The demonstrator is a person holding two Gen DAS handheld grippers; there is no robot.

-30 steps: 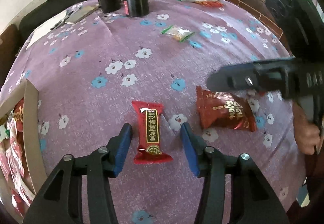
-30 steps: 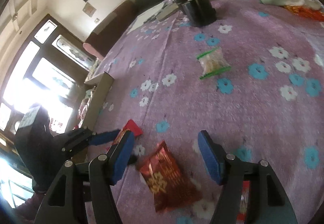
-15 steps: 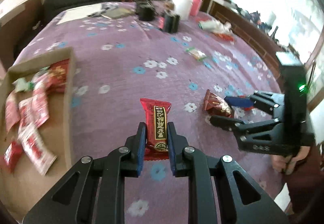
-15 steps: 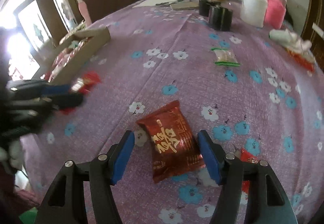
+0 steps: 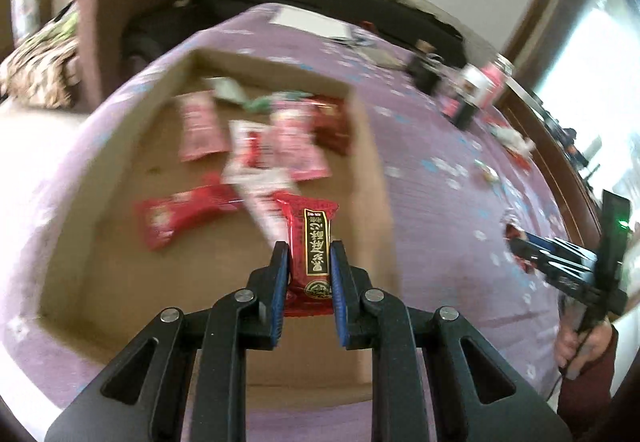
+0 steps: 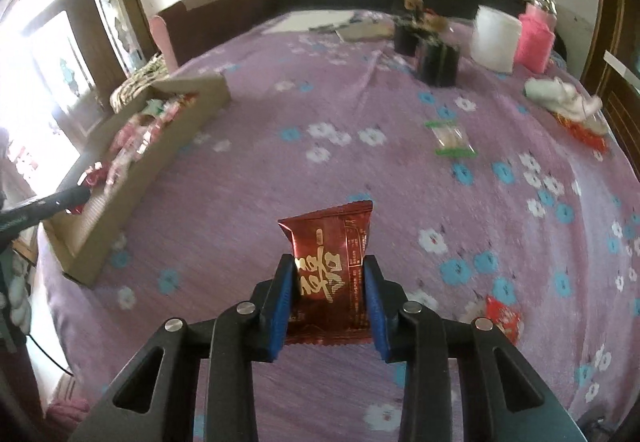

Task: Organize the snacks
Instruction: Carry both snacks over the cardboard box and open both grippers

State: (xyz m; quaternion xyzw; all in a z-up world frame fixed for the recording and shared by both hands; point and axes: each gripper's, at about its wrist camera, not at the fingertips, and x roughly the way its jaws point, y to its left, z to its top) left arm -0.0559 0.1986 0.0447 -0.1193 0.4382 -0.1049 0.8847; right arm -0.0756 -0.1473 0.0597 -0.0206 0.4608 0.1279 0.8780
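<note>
My left gripper (image 5: 309, 254) is shut on a red snack bar (image 5: 311, 242) with a dark gold-lettered label and holds it above the open cardboard box (image 5: 370, 178). Several red and pink snack packs (image 5: 256, 150) lie inside the box. My right gripper (image 6: 329, 274) is shut on a dark red snack packet (image 6: 330, 254) with gold lettering and holds it above the purple flowered cloth (image 6: 280, 182). The box also shows in the right wrist view (image 6: 132, 178) at the left, with the left gripper's finger over it. The right gripper shows at the right in the left wrist view (image 5: 560, 262).
A clear snack pack with green ends (image 6: 454, 138) lies on the cloth at mid right. A small red wrapper (image 6: 502, 318) lies near the right gripper. Black containers (image 6: 434, 56), a white tub (image 6: 496, 38), a pink container (image 6: 534, 42) and a white cloth (image 6: 560, 96) stand at the far side.
My left gripper has carried the red bar left, from over the cloth to over the box. My right gripper has shut on the dark red packet and lifted it.
</note>
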